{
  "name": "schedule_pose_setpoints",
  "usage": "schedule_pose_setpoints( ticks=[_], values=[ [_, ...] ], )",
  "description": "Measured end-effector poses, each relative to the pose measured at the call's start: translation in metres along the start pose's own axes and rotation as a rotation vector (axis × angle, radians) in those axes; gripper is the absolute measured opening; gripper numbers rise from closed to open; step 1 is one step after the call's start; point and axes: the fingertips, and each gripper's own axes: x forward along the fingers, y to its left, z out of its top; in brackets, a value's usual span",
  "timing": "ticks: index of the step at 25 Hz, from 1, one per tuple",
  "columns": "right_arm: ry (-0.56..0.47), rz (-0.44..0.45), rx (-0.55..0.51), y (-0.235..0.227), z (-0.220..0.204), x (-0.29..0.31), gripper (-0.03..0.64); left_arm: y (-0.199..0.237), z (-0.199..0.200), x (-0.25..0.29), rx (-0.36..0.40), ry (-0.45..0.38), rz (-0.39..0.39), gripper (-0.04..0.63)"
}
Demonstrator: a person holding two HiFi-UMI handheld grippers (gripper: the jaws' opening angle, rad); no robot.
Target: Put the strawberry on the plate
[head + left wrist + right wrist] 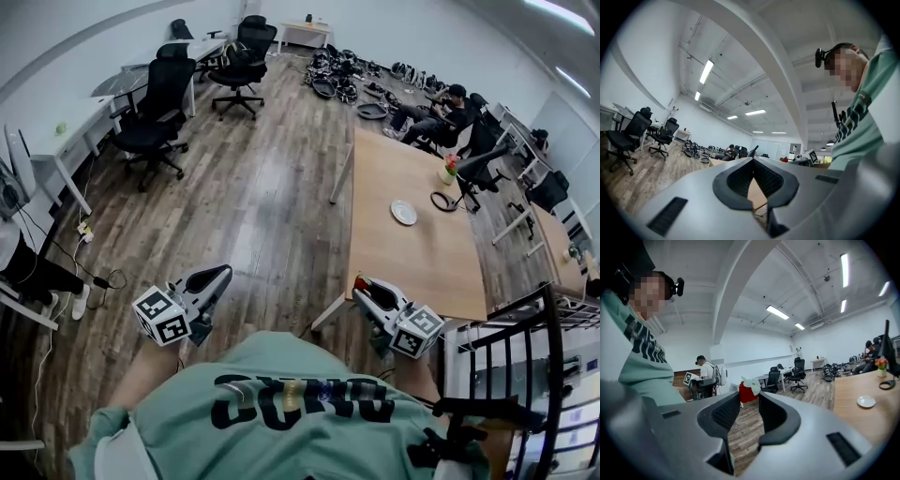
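A red strawberry with a pale leafy top sits between the tips of my right gripper, which is shut on it. In the head view the strawberry shows at the tip of that gripper, held close to my body at the near corner of the wooden table. The small white plate lies farther along the table, near its right edge, and appears again in the right gripper view as the plate. My left gripper hangs over the floor to the left, its jaws shut and empty.
A flower vase and a black cable loop lie beyond the plate. Black office chairs stand at the left desks. A person sits at the table's far end. A black metal rack stands at my right.
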Motion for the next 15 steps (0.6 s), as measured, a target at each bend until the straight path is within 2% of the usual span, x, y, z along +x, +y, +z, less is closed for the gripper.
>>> schedule_pose_setpoints(
  ticks=[4,15],
  values=[
    [-0.012,0.041,0.077,0.012,0.002,0.013,0.133,0.010,0.003,-0.013,-0.006,-0.013,-0.002,0.005],
    [0.006,0.032,0.064,0.041,0.007,0.058,0.133,0.048,0.021,-0.056,-0.028,-0.033,0.007,0.005]
  ],
)
